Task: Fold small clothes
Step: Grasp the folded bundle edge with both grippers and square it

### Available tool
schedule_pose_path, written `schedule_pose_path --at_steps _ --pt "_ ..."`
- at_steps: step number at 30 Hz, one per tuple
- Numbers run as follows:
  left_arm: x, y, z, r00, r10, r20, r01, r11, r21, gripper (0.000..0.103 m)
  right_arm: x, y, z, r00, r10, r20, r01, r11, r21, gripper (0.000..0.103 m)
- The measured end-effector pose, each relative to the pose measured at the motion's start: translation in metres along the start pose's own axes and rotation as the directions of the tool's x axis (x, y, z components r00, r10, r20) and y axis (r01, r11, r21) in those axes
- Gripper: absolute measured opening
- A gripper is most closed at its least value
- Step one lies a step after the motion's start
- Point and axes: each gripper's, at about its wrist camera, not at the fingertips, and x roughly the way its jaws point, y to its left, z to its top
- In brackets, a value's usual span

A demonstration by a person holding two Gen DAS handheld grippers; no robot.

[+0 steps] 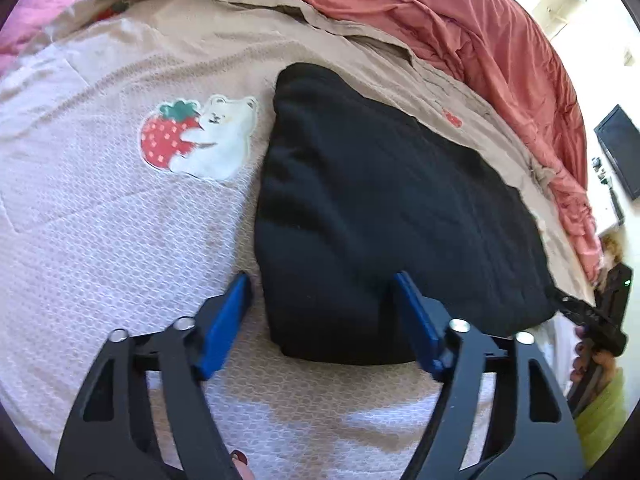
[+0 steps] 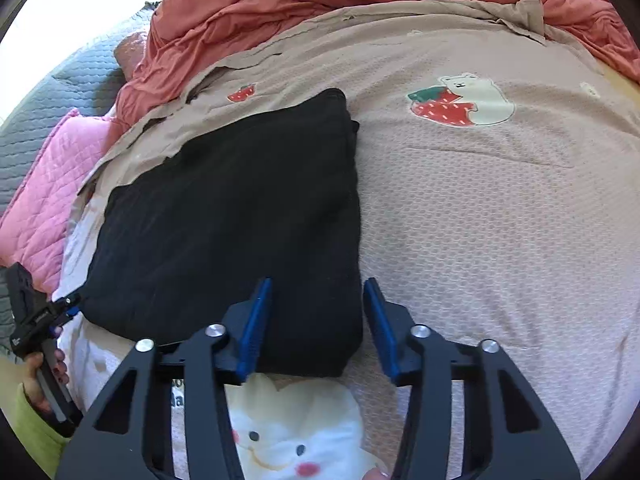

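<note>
A black folded garment lies flat on the beige bedcover. My left gripper points down at its near left corner. Its blue pads stand apart: one is on the bedcover just left of the cloth's edge, the other rests over the cloth. My right gripper straddles the near right corner of the garment the same way. One of its pads is on the cloth, and the other is just off the edge with a small gap. Each view shows the other gripper at the far corner: the right gripper and the left gripper.
A crumpled red-orange duvet lies behind the bedcover, and a pink quilted pillow lies at the side. A white cloth with a printed face sits under my right gripper. Bear-and-strawberry patches decorate the cover. A hand in a green sleeve holds the left gripper.
</note>
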Motion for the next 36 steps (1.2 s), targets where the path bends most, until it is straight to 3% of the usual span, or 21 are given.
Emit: schedule_pose_path --at_steps 3,4,5,8,10,15,18,25,36 --pt "0.002 -0.004 -0.001 1.0 -0.014 -0.006 0.014 1.0 -0.004 0.03 -0.003 0.002 0.001 1.0 0.002 0.025 -0.002 1.0 -0.007 0.016" --pt "0.002 -0.006 -0.001 1.0 -0.013 -0.007 0.013 1.0 0.008 0.02 -0.005 0.002 0.002 0.999 0.01 0.034 -0.01 1.0 -0.003 0.012" --pt "0.0 -0.009 0.0 1.0 -0.011 -0.006 0.011 1.0 0.019 0.018 -0.01 0.0 0.002 0.998 0.034 0.053 -0.034 0.999 0.013 0.011" --pt "-0.01 -0.016 0.003 1.0 0.01 0.009 -0.011 0.997 0.072 0.017 -0.025 -0.006 0.001 0.988 0.109 0.105 -0.117 0.991 0.069 0.01" --pt "-0.02 -0.015 0.003 1.0 -0.006 0.014 0.005 0.998 0.068 0.017 -0.032 -0.009 -0.002 0.987 0.115 0.11 -0.125 0.988 0.091 0.01" --pt "0.003 0.008 0.002 0.995 -0.017 -0.093 0.017 1.0 -0.005 0.019 -0.012 -0.01 -0.007 1.0 0.003 0.004 -0.003 0.995 0.095 0.01" --pt "0.007 0.019 0.003 0.993 -0.056 -0.107 0.051 0.997 -0.055 0.024 -0.01 -0.008 -0.01 1.0 -0.028 -0.009 0.028 0.996 0.085 0.011" --pt "0.002 0.004 0.003 0.995 0.021 -0.097 -0.017 0.999 0.041 0.026 -0.008 0.003 -0.017 0.993 -0.116 0.002 0.116 0.993 0.035 0.016" --pt "0.0 0.0 0.004 0.994 0.05 -0.095 -0.043 0.996 0.075 0.026 -0.008 0.005 -0.024 0.965 -0.258 0.037 0.258 0.966 0.015 0.041"
